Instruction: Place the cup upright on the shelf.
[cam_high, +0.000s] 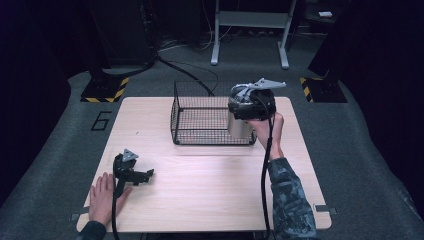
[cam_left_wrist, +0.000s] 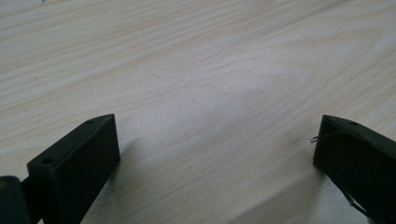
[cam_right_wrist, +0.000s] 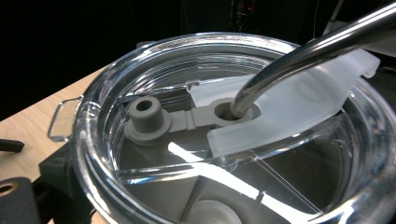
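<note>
In the high view, the right gripper (cam_high: 251, 102) covers the top of the steel cup (cam_high: 238, 125), so its lid and the jaws are hidden there, and I cannot tell how the jaws stand. The cup also hides the basket's (cam_high: 200, 117) corner at 3 o'clock. The person's right hand (cam_high: 267, 131) is partly behind the gripper.

In the right gripper view, the clear lid (cam_right_wrist: 140, 70) is cut off at 3 and 6 o'clock, and the metal straw (cam_right_wrist: 308, 51) leaves the picture at 2 o'clock.

In the left gripper view, both jaws are cut off at the bottom edge.

The left hand (cam_high: 104, 192) meets the bottom edge at 6 o'clock in the high view.
</note>
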